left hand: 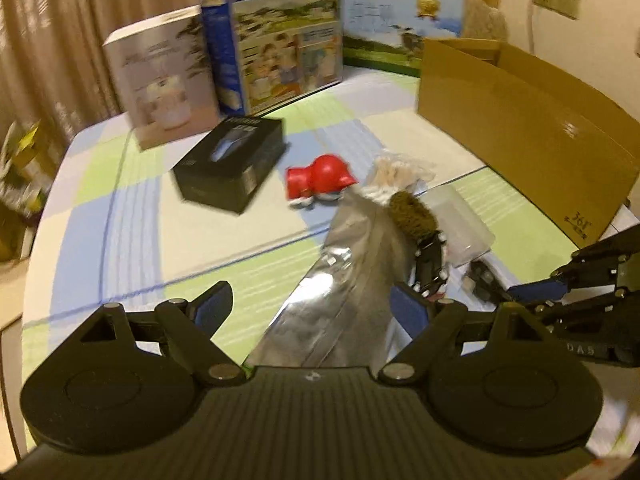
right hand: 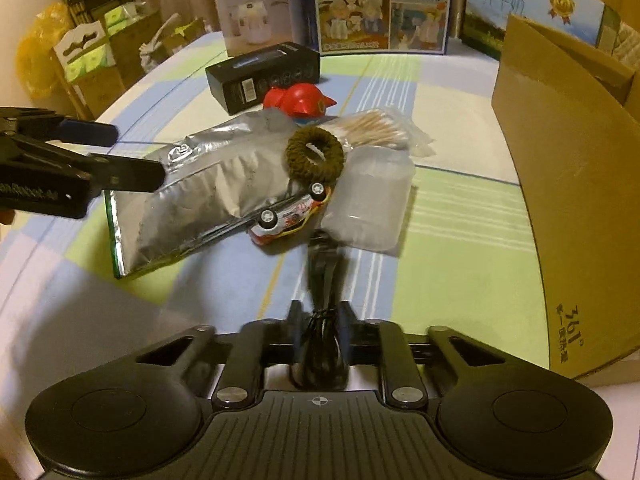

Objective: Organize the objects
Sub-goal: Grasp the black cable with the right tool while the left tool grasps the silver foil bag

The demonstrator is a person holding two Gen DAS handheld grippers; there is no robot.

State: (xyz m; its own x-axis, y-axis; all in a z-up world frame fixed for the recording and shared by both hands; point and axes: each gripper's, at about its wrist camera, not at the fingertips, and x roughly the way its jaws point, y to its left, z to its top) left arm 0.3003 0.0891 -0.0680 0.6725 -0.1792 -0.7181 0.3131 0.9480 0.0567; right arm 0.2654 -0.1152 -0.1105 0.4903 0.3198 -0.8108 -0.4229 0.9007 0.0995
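Right gripper (right hand: 320,320) clamps black coiled cable (right hand: 320,344); crinkled foil pouch (right hand: 208,196) beside.

Motion-blurred in right wrist view: black bundled cord (right hand: 320,344) between right tongs (right hand: 320,316), far end smeared. Toy car w/ white wheels (right hand: 289,216) half hidden under crinkled silver foil pouch (right hand: 208,196). Red duck-shaped toy (right hand: 298,98) partly behind pouch. Tall blue printed carton (left hand: 276,28) cut off at top edge, print unreadable. Brown cardboard box (right hand: 560,184) cut by right edge, inside not visible.
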